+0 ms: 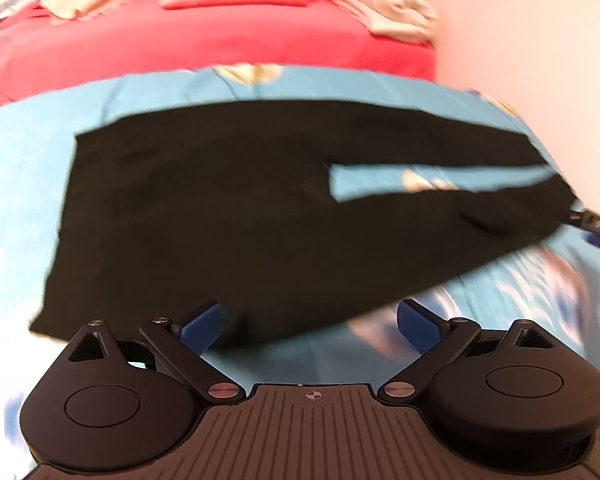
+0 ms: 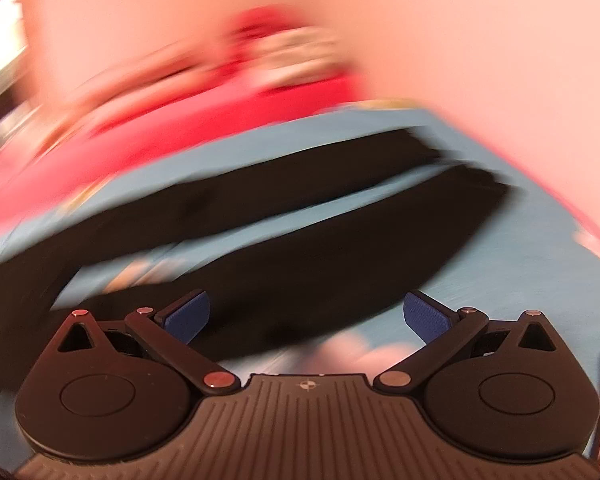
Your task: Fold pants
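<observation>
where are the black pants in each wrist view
Left wrist view: the black pants fill the middle, waistband at left, the two legs running right with a strip of blue sheet between them.
Right wrist view: the pants cross the blurred middle on a slant, legs running to the upper right.
Shared landmark: the red blanket beyond the blue sheet, at the top in the left wrist view and at upper left in the right.

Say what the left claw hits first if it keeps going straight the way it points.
Most likely the flat black fabric pants spread on the light blue patterned bedsheet. The open left claw points at their near hem edge, with nothing between. Depth is unclear, so it might graze the sheet first.
</observation>
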`<state>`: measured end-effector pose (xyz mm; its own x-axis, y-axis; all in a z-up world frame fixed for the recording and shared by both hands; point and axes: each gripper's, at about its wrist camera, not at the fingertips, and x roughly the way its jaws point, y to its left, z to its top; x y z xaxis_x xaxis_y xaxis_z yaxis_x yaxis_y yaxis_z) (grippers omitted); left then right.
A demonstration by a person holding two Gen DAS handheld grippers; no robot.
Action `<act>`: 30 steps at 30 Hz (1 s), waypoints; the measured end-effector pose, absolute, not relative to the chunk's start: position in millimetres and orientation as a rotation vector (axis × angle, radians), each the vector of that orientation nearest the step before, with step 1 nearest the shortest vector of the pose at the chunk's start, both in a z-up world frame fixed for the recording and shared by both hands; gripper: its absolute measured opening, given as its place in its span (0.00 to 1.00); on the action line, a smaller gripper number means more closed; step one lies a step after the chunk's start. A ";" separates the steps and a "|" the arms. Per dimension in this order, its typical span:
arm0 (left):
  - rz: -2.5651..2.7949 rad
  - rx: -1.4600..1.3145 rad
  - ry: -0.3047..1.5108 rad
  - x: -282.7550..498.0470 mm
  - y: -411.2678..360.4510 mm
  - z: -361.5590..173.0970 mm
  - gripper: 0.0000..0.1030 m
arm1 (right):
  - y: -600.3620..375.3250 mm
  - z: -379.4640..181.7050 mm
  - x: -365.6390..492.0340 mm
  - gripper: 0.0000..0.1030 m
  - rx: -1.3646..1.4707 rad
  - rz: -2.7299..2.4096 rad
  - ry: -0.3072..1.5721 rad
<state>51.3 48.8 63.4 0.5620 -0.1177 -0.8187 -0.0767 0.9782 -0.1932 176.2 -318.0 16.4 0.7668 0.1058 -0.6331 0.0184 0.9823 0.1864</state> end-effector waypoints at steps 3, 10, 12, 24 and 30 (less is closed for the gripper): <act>0.028 -0.228 1.006 77.1 54.8 48.0 1.00 | -353.8 -7.0 216.8 1.00 0.342 -0.197 0.716; 0.056 -0.245 1.070 94.7 70.4 11.1 1.00 | -358.5 -26.9 266.4 0.97 0.355 -0.220 0.658; 0.062 -0.253 1.081 87.8 71.5 6.4 1.00 | -359.1 -28.0 275.1 0.91 0.393 -0.221 0.637; 0.062 -0.162 1.075 85.3 57.0 0.9 1.00 | -384.3 -19.9 272.4 0.02 0.421 -0.189 0.454; 0.071 -0.124 1.064 84.6 50.8 -2.8 1.00 | -435.3 -40.5 275.6 0.04 0.514 -0.382 0.517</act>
